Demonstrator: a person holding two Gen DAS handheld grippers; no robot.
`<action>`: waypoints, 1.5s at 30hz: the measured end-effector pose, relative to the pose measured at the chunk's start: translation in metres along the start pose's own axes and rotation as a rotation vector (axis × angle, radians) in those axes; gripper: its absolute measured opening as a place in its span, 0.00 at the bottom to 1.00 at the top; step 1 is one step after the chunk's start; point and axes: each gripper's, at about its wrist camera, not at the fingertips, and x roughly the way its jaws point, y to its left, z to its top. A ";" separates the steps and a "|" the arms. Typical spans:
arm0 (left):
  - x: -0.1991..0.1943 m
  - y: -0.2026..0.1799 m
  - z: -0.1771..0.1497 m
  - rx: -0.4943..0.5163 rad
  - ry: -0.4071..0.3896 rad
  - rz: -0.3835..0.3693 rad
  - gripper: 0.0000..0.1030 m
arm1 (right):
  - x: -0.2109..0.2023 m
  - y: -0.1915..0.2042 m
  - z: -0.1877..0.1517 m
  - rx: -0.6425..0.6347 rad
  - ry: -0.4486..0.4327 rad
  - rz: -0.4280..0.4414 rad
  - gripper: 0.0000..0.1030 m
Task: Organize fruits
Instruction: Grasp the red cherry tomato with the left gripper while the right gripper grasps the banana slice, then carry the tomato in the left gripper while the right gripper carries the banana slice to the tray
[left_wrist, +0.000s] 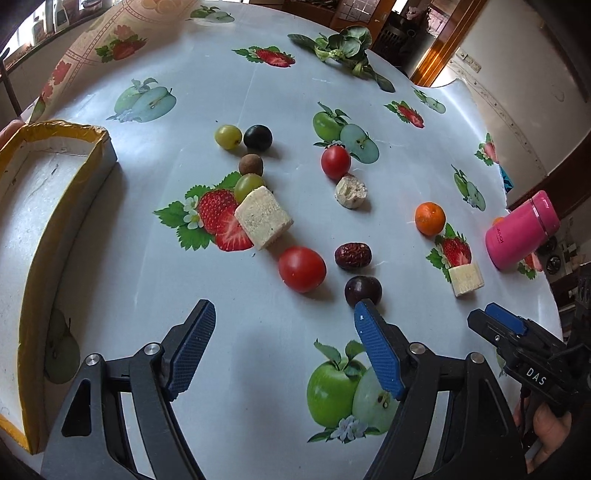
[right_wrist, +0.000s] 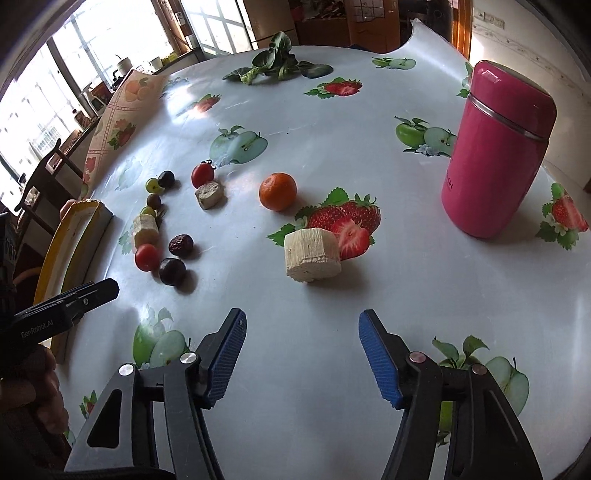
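Left hand-held gripper (left_wrist: 284, 314): jaws spread wide with nothing between them, hovering above the tabletop (left_wrist: 258, 92) just short of the near tomato.
Right hand-held gripper (right_wrist: 303, 321): jaws apart and empty, pointing down at the tabletop in front of the pale block.
Fruits: scattered loose on the tabletop, none in the tray.
Near tomato (left_wrist: 302, 268): beside a wrinkled red date (left_wrist: 352, 254) and a dark plum (left_wrist: 362, 291).
Far tomato (left_wrist: 335, 161): touching a crumbly pale lump (left_wrist: 351, 192).
Grapes: one green grape (left_wrist: 228, 136) next to a dark grape (left_wrist: 258, 137); a second green grape (left_wrist: 249, 185) leans on a large pale block (left_wrist: 264, 216).
Brown round fruit (left_wrist: 251, 164): between the grape pair and the second green grape.
Mandarin (right_wrist: 277, 191): alone, well apart from the cluster.
Pale block (right_wrist: 312, 254): on the printed strawberry, nearest the right jaws.
Tray (left_wrist: 55, 127): yellow-rimmed, white inside, at the left edge of the tabletop.
Pink flask (right_wrist: 498, 147): upright on the right side.
Leafy greens (left_wrist: 343, 50): at the far edge.
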 end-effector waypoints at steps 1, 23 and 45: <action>0.004 0.000 0.004 0.000 0.003 0.003 0.71 | 0.006 -0.001 0.004 0.002 0.007 -0.003 0.61; 0.011 -0.004 0.002 0.017 0.032 -0.056 0.29 | 0.027 0.006 0.023 0.002 -0.009 -0.009 0.38; -0.069 0.034 -0.041 0.025 -0.048 0.001 0.29 | -0.026 0.082 -0.016 -0.099 -0.031 0.070 0.38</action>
